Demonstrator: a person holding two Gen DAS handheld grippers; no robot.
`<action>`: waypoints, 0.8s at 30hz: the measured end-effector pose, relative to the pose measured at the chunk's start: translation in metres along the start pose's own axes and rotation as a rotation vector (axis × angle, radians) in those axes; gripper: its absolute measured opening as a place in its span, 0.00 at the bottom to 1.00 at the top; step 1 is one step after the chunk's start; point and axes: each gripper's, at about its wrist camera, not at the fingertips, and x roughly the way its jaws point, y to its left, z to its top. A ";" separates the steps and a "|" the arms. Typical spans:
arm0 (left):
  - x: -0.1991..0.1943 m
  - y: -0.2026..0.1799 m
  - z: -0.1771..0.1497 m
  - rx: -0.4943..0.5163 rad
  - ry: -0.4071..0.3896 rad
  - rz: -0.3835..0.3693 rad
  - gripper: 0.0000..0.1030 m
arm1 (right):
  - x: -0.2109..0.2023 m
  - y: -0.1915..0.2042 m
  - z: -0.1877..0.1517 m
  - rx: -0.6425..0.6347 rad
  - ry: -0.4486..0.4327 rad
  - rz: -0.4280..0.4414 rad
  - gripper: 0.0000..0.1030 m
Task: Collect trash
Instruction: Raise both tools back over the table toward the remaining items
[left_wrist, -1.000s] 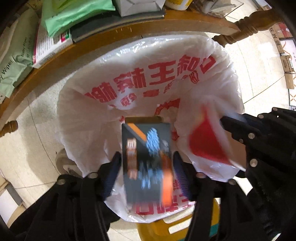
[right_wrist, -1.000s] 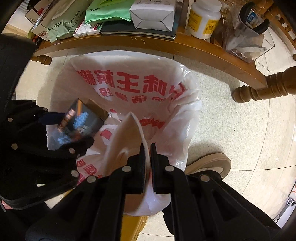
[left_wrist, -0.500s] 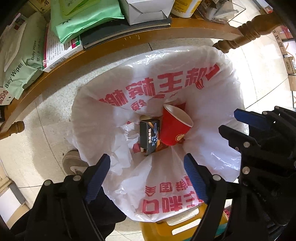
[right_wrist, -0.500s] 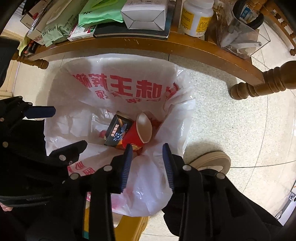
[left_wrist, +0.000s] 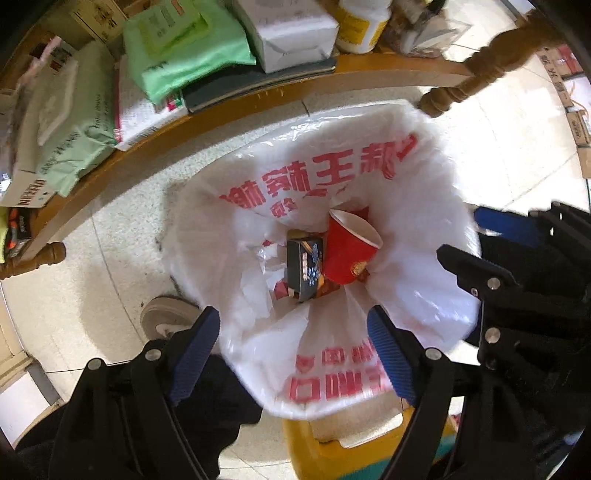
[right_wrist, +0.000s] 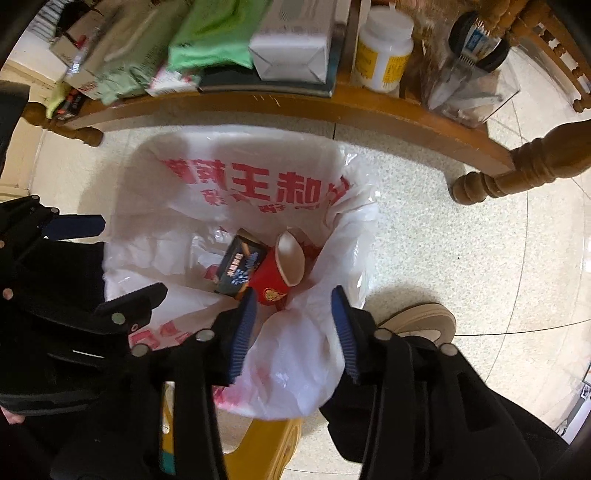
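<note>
Pale speckled floor tiles fill the background, with a curved wooden shelf of wipes packets, boxes and a white bottle running across the top of both views. Below it stands a bin lined with a white plastic bag printed in red characters. Down inside the bag lie a red paper cup, tipped on its side, and a small dark box, touching each other.

Both tools hover above the bag's mouth, holding nothing. Seen from its own camera, the left gripper has its blue-padded fingers spread wide. The right gripper is parted too, though less widely.

Judging from this, the drop into the bag looks finished for these two pieces. A sensible next move would be to lift both tools clear of the loose bag edge and look for more rubbish, though none is plainly identifiable here.
</note>
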 end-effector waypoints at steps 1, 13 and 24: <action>-0.009 0.000 -0.005 0.007 -0.009 0.009 0.78 | -0.011 0.001 -0.003 -0.007 -0.016 0.011 0.51; -0.229 0.019 -0.059 0.130 -0.248 0.105 0.89 | -0.236 0.005 -0.017 -0.174 -0.271 0.025 0.83; -0.402 0.052 0.008 0.110 -0.343 0.169 0.93 | -0.425 -0.027 0.049 -0.250 -0.486 -0.085 0.91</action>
